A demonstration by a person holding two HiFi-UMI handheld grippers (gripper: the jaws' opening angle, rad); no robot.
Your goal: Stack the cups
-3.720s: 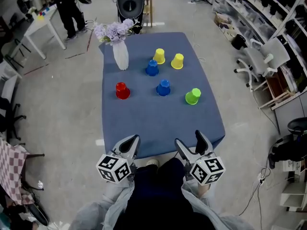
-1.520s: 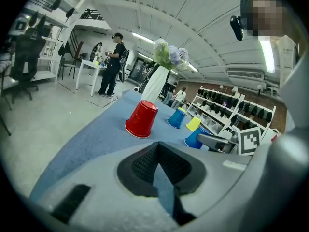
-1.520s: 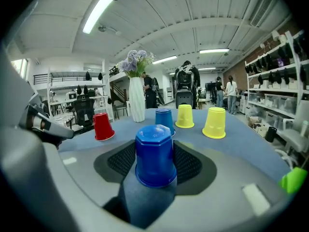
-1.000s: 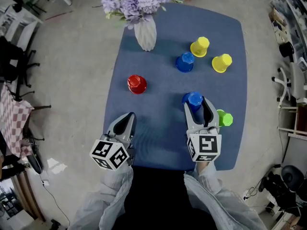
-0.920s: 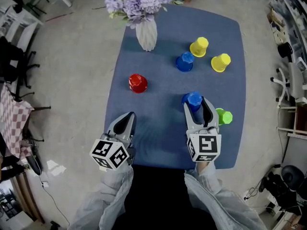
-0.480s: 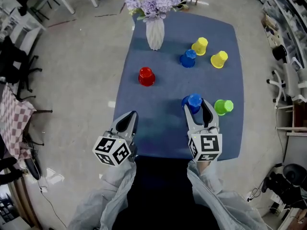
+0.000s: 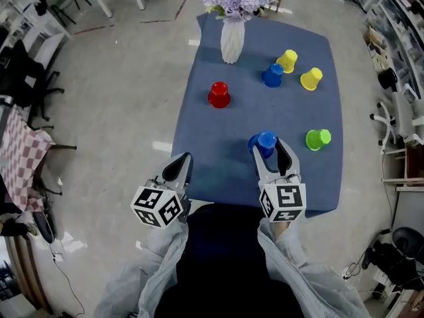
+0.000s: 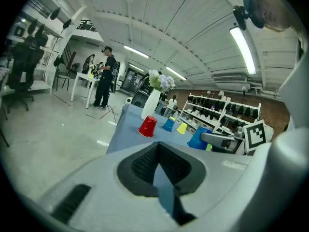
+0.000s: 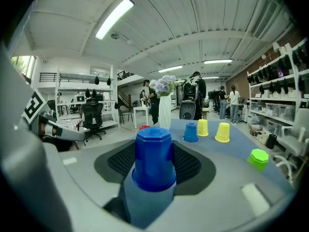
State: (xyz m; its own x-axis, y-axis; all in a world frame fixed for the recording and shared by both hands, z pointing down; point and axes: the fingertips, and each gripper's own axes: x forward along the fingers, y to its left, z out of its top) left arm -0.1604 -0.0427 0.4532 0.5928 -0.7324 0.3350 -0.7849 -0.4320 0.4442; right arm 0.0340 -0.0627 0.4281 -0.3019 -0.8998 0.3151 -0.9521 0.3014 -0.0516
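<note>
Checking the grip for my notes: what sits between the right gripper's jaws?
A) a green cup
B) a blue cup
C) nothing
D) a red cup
B: in the right gripper view, the right gripper has its pads closed on an upside-down blue cup.

An upturned blue cup sits clamped between the right tool's jaws, with a green cup, seemingly tilted, near its right side, and a red cup, second blue cup, left yellow cup and right yellow cup upturned well ahead.
</note>
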